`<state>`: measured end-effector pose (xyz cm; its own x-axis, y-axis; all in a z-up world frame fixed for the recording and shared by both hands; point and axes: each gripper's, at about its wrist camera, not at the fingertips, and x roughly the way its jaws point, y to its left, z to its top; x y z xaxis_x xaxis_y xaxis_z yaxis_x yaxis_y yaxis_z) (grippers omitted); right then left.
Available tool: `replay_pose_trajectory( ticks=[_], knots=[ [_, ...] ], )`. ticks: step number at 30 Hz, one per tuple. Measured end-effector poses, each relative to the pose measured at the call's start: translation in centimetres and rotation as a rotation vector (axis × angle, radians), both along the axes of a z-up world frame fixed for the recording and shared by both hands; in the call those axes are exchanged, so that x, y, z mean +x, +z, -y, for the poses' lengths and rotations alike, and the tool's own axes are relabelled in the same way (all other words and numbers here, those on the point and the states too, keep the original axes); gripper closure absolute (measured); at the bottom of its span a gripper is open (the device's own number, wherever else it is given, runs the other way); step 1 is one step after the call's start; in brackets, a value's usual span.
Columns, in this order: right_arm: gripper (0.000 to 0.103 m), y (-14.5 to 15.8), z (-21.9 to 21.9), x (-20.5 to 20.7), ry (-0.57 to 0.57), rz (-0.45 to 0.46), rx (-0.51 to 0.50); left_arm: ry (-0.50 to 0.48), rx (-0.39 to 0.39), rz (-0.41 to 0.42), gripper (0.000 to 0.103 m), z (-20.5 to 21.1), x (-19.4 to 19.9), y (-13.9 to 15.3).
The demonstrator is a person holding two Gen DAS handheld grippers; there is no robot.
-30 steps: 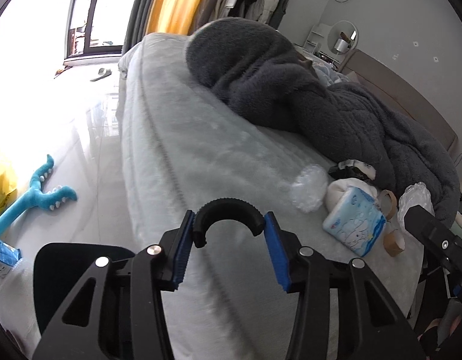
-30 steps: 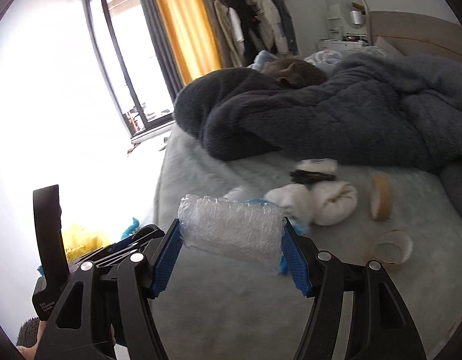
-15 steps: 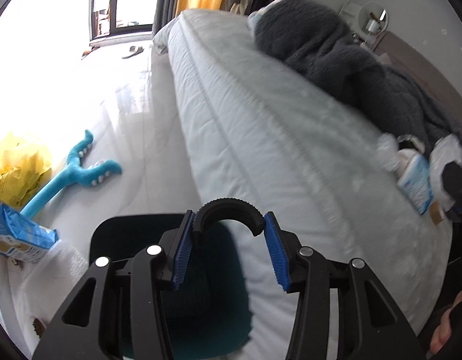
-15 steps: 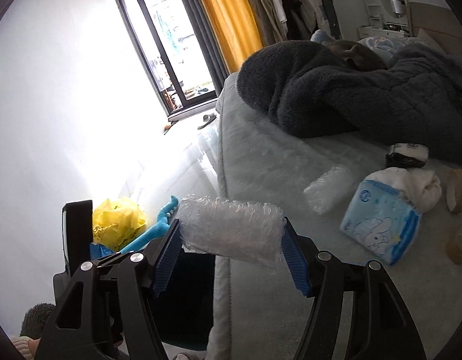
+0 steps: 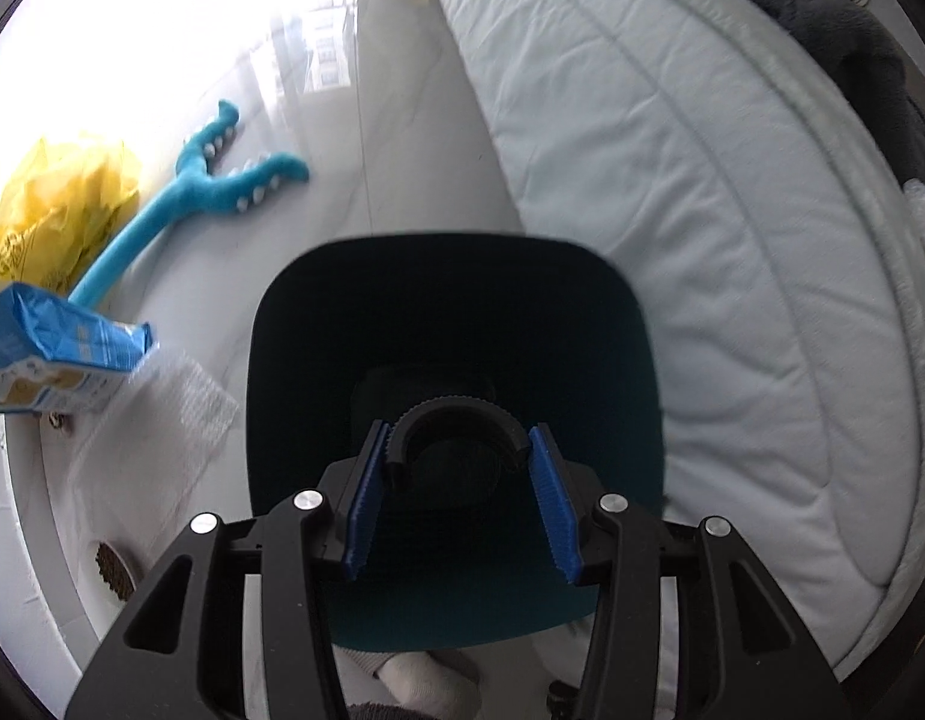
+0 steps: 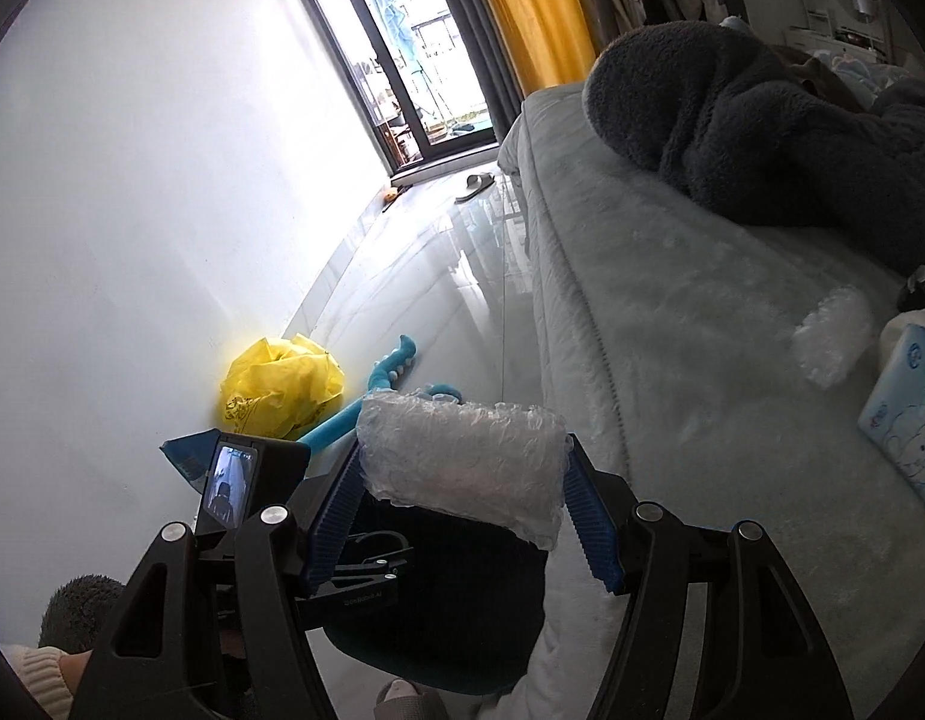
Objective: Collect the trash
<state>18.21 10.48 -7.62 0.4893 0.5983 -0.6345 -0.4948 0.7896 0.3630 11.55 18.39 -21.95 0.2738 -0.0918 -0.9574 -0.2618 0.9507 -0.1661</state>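
Right tongs (image 6: 462,510) clamped on a roll of bubble wrap (image 6: 462,459), pads pressed to both its ends, held above the dark bin (image 6: 462,618) on the floor beside the bed (image 6: 672,330). Left tongs (image 5: 459,501) closed on a black ribbed handle (image 5: 459,420) at the bin's near rim, bin mouth (image 5: 456,324) open and dark below. Left tongs also visible in the right wrist view, low and left of the wrap.

On the floor (image 5: 402,120), against the wall: yellow plastic bag (image 5: 60,204), blue toy with white teeth (image 5: 204,192), blue snack packet (image 5: 54,336), flat sheet of clear bubble wrap (image 5: 156,420) touching the packet.

On the bed, toward its right edge: second bubble wrap roll (image 6: 831,339), blue tissue pack (image 6: 906,414) just beside it, dark fleece blanket (image 6: 762,120) heaped further back.
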Motion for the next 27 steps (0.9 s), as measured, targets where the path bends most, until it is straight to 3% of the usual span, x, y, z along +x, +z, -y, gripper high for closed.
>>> replay_pose_trajectory(
  ticks=[12, 16, 27],
  knots=[
    [0.037, -3.7, -4.7, 1.0, 0.089, -0.115, -0.068, 0.024, -0.064, -0.086, 0.048, -3.2, -2.6, -0.9],
    [0.037, -5.2, -5.7, 1.1, 0.105, -0.149, -0.097, 0.019, -0.058, -0.049, 0.033, -3.9, -3.3, 0.0],
    [0.037, -9.5, -8.3, 0.6, 0.142, -0.240, -0.172, 0.097, -0.030, 0.111, 0.026, -7.8, -5.0, 4.1]
  ],
)
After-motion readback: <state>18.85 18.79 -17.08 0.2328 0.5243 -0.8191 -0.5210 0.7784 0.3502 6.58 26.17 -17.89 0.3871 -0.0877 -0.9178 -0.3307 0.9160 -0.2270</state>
